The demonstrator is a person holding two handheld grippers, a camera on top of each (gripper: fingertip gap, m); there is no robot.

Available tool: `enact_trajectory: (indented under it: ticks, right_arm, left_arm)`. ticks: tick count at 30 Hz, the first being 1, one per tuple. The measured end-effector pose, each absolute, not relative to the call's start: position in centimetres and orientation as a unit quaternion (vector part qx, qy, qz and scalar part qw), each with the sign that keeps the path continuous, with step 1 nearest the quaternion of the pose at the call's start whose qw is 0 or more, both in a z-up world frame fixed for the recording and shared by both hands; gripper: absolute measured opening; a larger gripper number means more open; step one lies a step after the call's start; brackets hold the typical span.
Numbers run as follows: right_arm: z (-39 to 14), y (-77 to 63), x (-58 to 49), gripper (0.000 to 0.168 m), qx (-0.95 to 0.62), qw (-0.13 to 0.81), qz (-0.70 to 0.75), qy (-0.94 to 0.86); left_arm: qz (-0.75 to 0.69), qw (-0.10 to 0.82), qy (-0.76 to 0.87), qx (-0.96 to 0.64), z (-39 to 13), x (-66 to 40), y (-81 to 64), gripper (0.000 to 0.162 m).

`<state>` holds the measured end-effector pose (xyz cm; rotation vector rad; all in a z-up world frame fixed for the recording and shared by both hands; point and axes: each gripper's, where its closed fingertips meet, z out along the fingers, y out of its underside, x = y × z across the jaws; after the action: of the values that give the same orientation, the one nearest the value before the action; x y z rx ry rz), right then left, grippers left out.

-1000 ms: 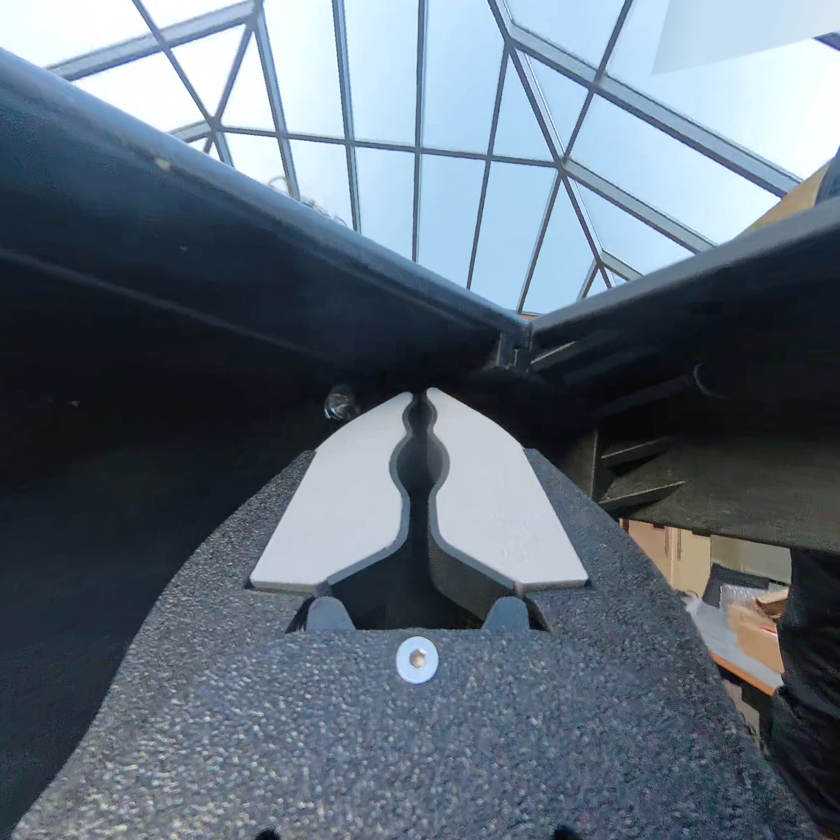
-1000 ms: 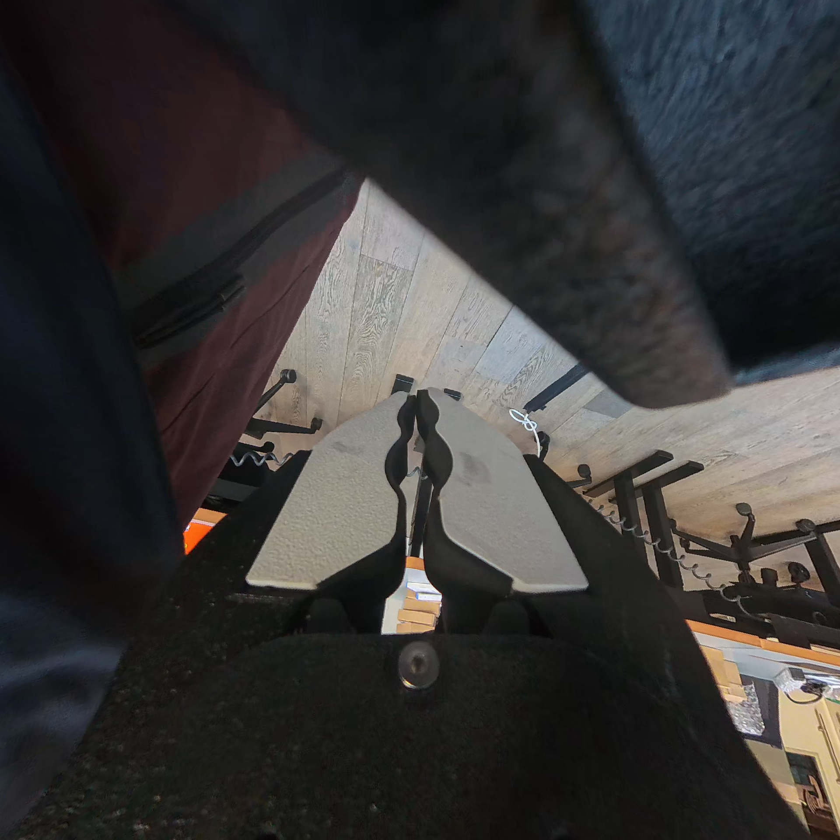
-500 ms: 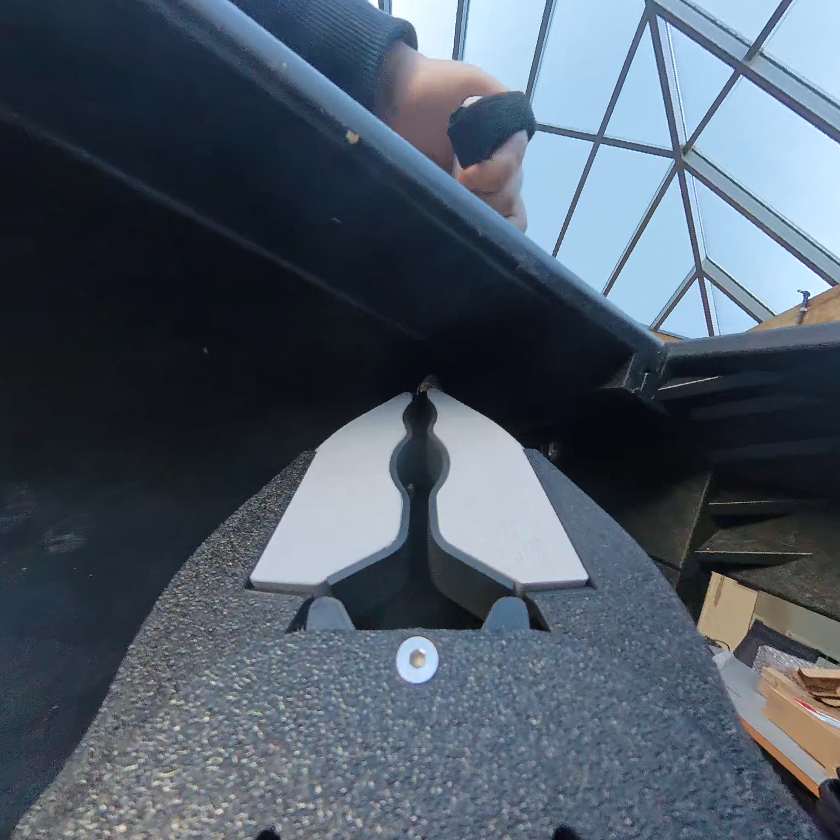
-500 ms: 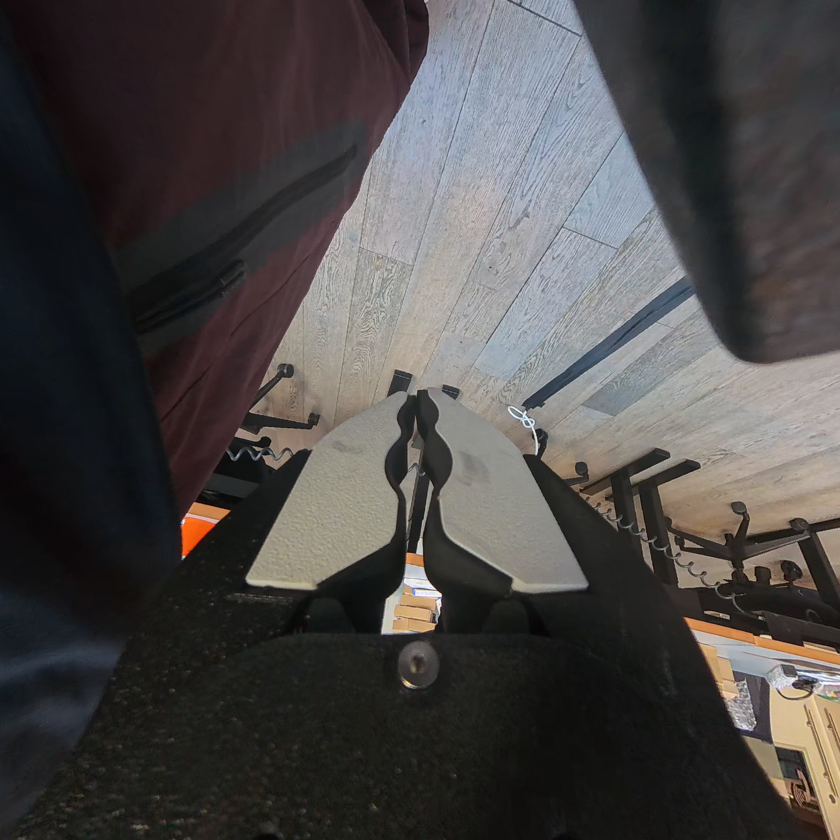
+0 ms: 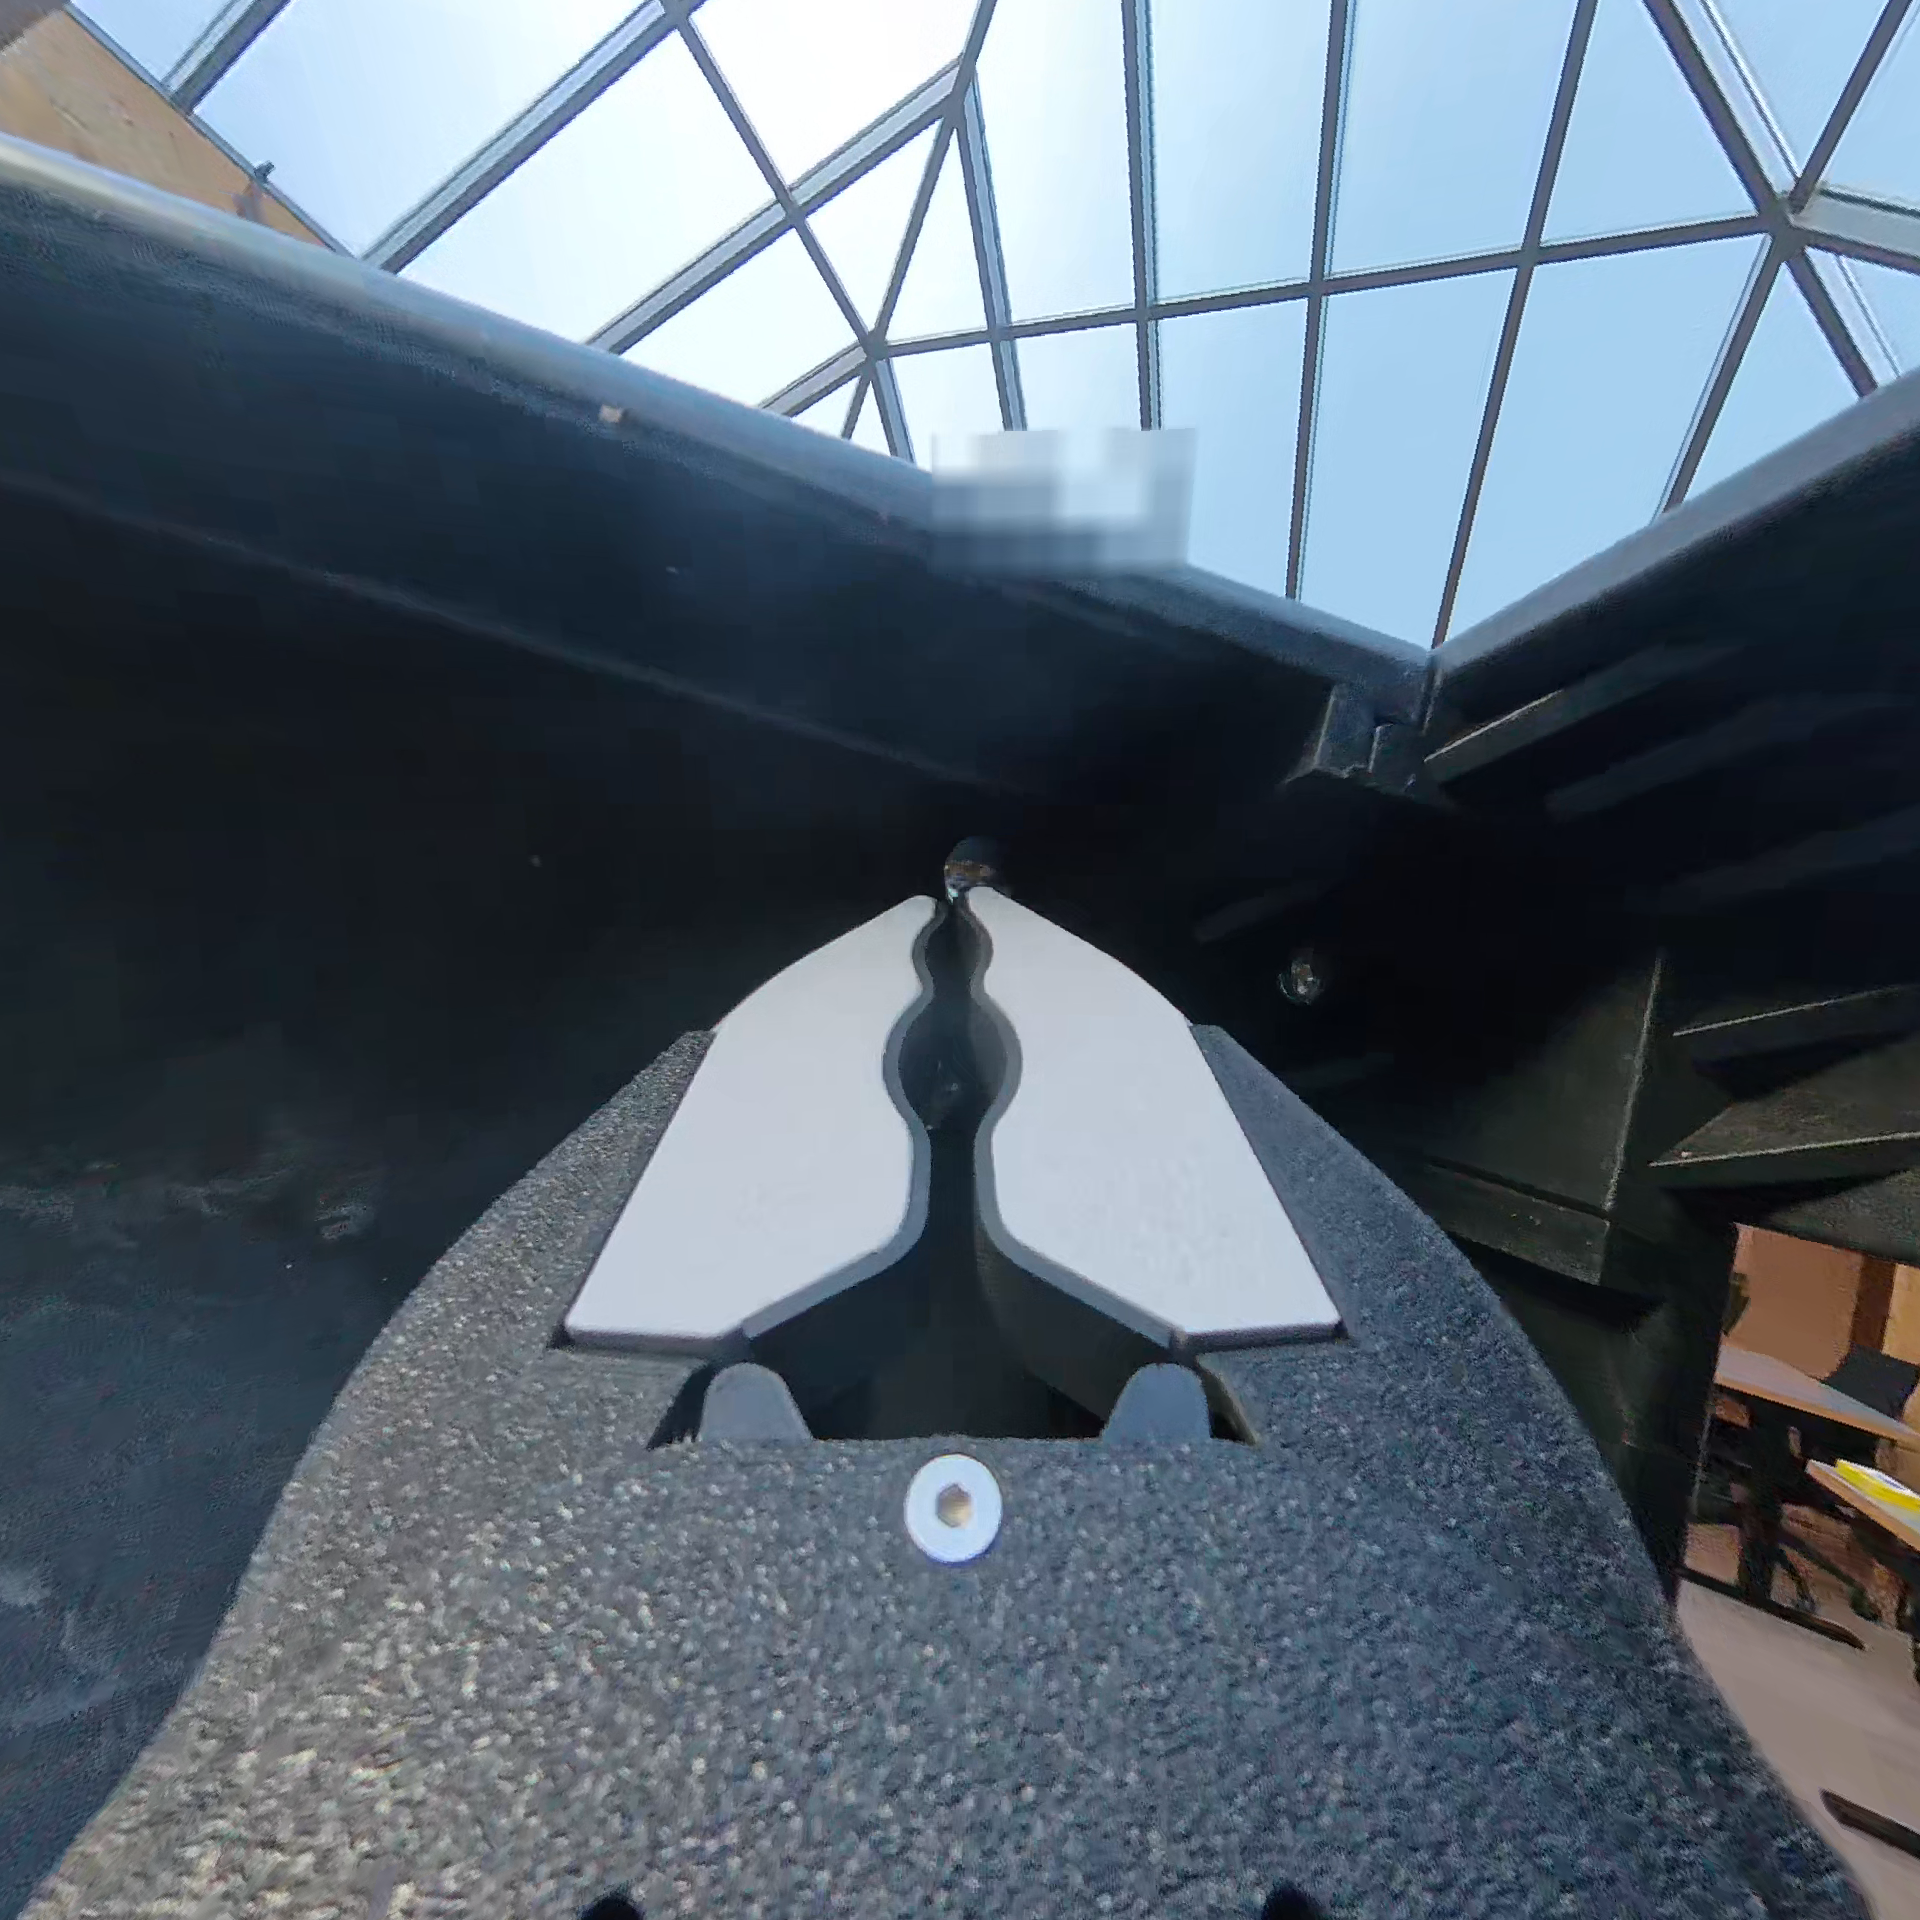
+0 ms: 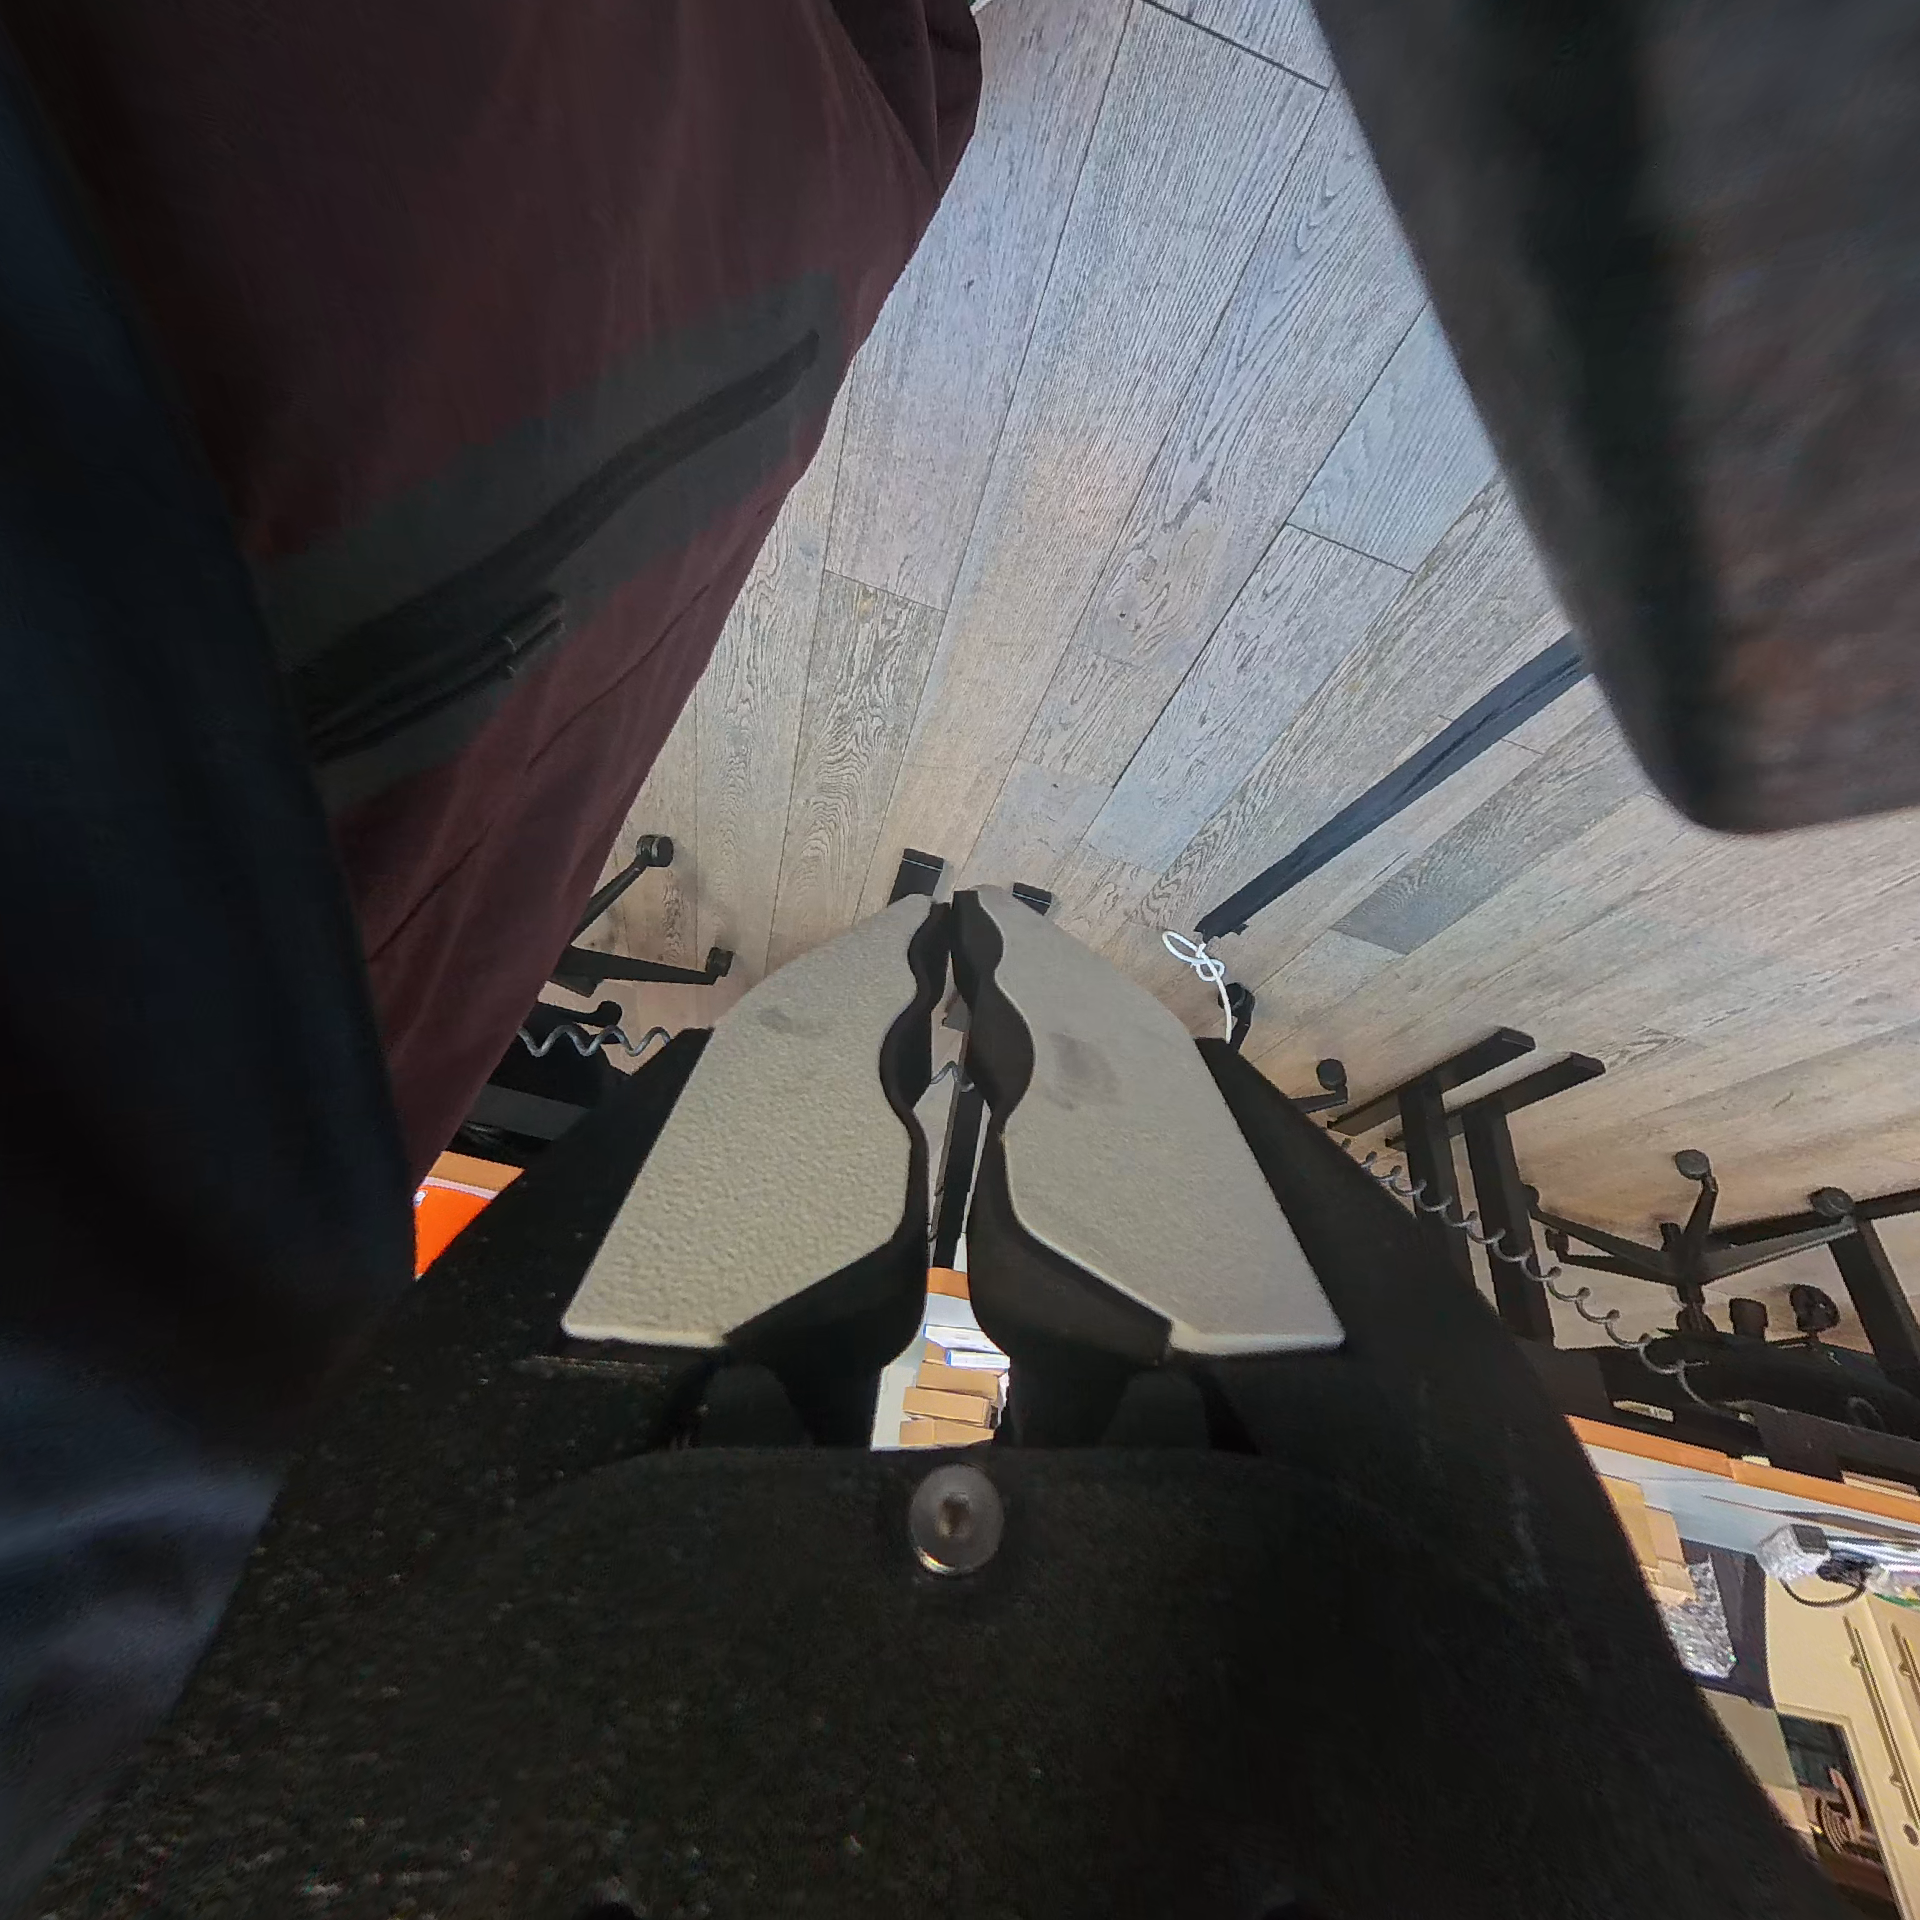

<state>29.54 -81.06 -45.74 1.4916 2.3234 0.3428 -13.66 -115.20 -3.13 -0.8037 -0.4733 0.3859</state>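
My left gripper [image 5: 958, 906] is shut and holds nothing. It points upward, its tips close under a large black textured part [image 5: 520, 582] with ribs and a small screw [image 5: 1301, 977]. My right gripper [image 6: 951, 902] is shut and empty. Its view is upside down: it looks at a grey wood-plank floor [image 6: 1091, 520]. A blurred dark block [image 6: 1704, 395] hangs close at the top right of that view.
A glass roof with metal bars [image 5: 1143, 208] fills the top of the left wrist view. A person's maroon garment with a zipped pocket [image 6: 468, 416] is close on the left of the right wrist view. Black table legs [image 6: 1455, 1143], coiled cables and stacked boxes [image 6: 940, 1397] lie beyond. Left tips to right tips: about 70 centimeters.
The left wrist view has swung: the hand over the black part's edge is gone, and more roof shows. In the right wrist view the blurred dark block has drawn off to the upper right.
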Motion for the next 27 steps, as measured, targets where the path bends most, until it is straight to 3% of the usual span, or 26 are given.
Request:
enact_trajectory:
  ticks: [13, 21, 27]
  right_arm:
    - [-45.7, -81.1, 29.6, 0.003, 0.528, 0.179, 0.121, 0.821]
    - [-45.8, -81.2, 29.6, 0.004, 0.532, 0.178, 0.118, 0.819]
    - [-45.8, -81.1, 29.6, 0.004, 0.536, 0.177, 0.121, 0.816]
  left_arm:
    - [0.183, 0.865, -0.216, -0.414, -3.0, -13.4, -114.5, 0.0]
    - [0.148, 0.863, -0.112, -0.47, -7.1, -9.3, -111.9, 0.0]
    - [0.151, 0.846, -0.074, -0.506, -6.9, -8.2, -109.5, 0.0]
